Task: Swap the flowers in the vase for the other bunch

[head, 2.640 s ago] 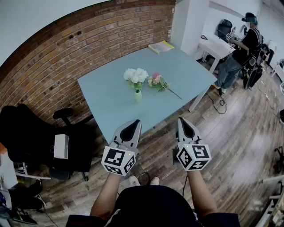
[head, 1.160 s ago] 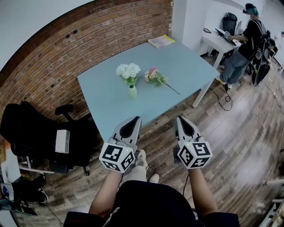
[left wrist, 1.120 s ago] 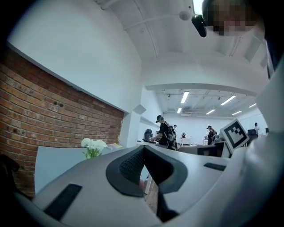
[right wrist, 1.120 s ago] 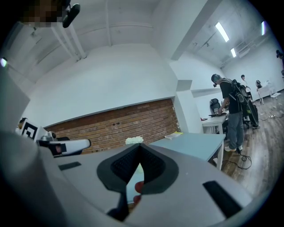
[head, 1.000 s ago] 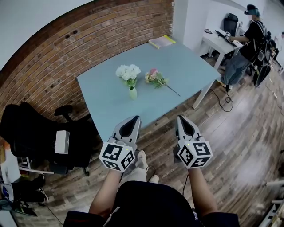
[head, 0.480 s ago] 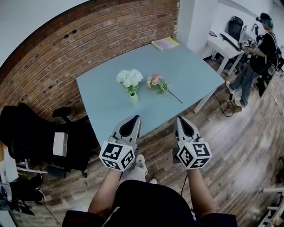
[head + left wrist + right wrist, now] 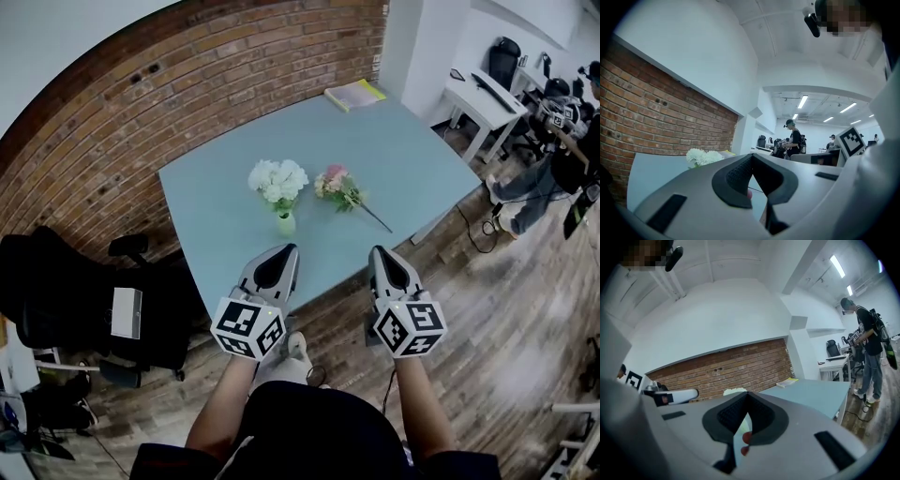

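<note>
The left tool (image 7: 284, 255) and right tool (image 7: 379, 253) were closed and empty, short of the surface (image 7: 220, 192). The pink bunch (image 7: 336, 185) lay at three o'clock of the vase (image 7: 286, 224).

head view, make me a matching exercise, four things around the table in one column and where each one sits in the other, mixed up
Things:
1. white flowers
2. pink bunch
3. book
4. black chair

Places:
A. lying flat on the table, near its middle
B. at the far corner of the table
C. standing in the small vase
D. on the floor beside the brick wall

Pairs: 1-C, 2-A, 3-B, 4-D
</note>
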{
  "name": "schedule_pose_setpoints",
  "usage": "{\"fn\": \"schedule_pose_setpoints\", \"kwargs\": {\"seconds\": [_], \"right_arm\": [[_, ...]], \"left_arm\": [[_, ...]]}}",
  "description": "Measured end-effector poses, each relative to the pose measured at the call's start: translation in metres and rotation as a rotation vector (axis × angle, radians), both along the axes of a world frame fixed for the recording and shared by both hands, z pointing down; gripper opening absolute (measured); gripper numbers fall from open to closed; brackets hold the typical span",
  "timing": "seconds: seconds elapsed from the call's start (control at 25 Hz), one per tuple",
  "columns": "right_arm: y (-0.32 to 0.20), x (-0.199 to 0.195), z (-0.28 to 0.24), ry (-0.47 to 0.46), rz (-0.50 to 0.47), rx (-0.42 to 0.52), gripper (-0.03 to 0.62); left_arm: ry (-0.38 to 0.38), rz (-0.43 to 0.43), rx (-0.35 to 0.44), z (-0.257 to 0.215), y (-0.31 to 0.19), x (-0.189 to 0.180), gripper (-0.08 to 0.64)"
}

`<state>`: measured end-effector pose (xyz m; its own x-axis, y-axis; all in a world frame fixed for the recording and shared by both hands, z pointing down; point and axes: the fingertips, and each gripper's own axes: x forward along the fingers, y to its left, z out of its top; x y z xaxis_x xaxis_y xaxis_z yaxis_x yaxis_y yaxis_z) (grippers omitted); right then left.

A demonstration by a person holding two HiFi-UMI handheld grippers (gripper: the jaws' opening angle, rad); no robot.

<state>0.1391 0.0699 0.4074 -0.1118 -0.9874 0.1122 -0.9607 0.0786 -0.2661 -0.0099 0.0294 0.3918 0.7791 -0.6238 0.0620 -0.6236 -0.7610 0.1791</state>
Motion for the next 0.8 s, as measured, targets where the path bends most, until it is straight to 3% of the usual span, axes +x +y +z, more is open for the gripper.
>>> {"fn": "schedule_pose_setpoints", "kwargs": {"seconds": [0.8], "right_arm": [[-0.089,-0.025,-0.009,0.040,0.003,-0.039,0.012]], "left_arm": [[0.070,0.035,-0.030,-0.010,-0.095,-0.012,0.003]]}}
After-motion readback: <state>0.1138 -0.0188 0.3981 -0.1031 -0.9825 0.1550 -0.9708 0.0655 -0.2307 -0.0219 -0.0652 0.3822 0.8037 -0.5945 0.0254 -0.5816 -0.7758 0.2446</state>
